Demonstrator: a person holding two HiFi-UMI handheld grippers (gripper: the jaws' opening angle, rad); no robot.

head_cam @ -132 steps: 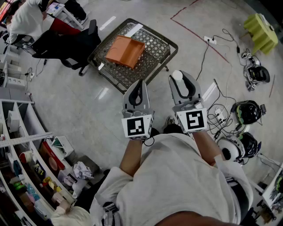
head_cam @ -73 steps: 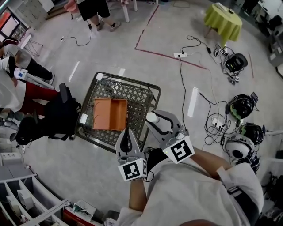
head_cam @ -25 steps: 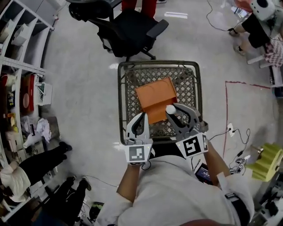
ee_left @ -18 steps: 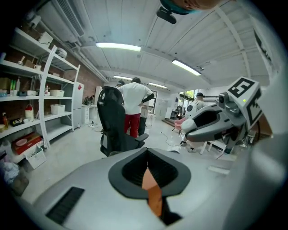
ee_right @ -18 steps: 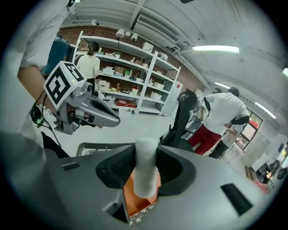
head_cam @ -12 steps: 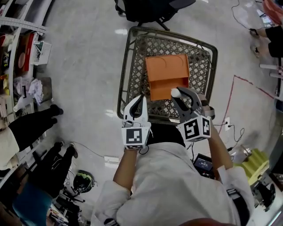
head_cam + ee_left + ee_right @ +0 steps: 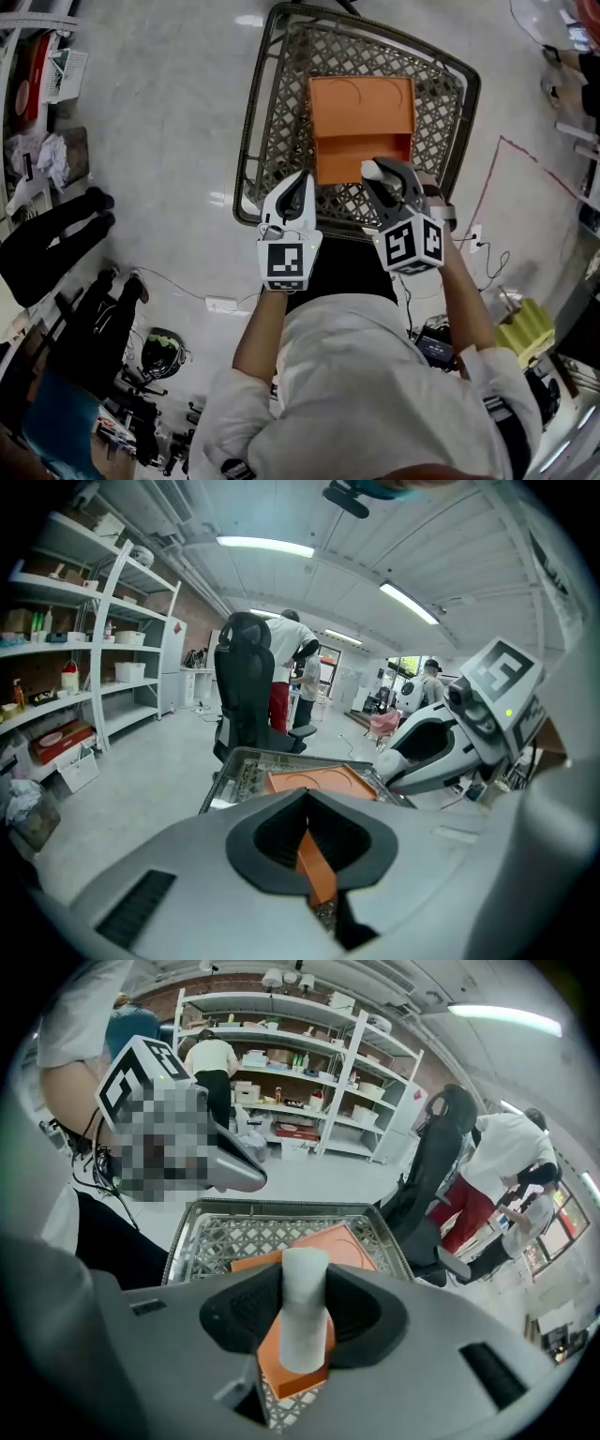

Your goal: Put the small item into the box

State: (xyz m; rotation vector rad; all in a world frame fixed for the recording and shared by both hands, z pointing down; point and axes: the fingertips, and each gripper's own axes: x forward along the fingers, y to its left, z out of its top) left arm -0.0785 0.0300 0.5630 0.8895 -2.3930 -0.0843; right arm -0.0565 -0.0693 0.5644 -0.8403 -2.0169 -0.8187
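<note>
Nearest, the person's white-sleeved arms (image 7: 469, 309) reach forward, a marker cube on each tool. The left gripper (image 7: 299, 180) has its jaws drawn together to a thin slit with nothing between them; its own view shows only a strip of orange and a bit of mesh through that slit. It hangs over the near part of the wire basket (image 7: 249, 131), just beside the near left corner of the orange box (image 7: 361, 117).

The right gripper (image 7: 378, 172) pinches the small white cylinder (image 7: 305, 1307), which stands upright between the dark pads with its top clear of them. From the head view the cylinder sits over the near edge of the box, towards the right; whether it touches the box I cannot tell.

The box lies on the mesh bottom of the basket, roughly centred. A crosswise line splits it into a narrower near part and a larger far part with curved outlines pressed into it.

Round the basket is a pale glossy floor (image 7: 169, 112), with a red tape line (image 7: 506, 150) to the right and someone's dark legs (image 7: 56, 244) to the left. Farther off, the gripper views show a black office chair (image 7: 246, 682), white shelving (image 7: 300, 1063) stocked with goods, and people standing by it.
</note>
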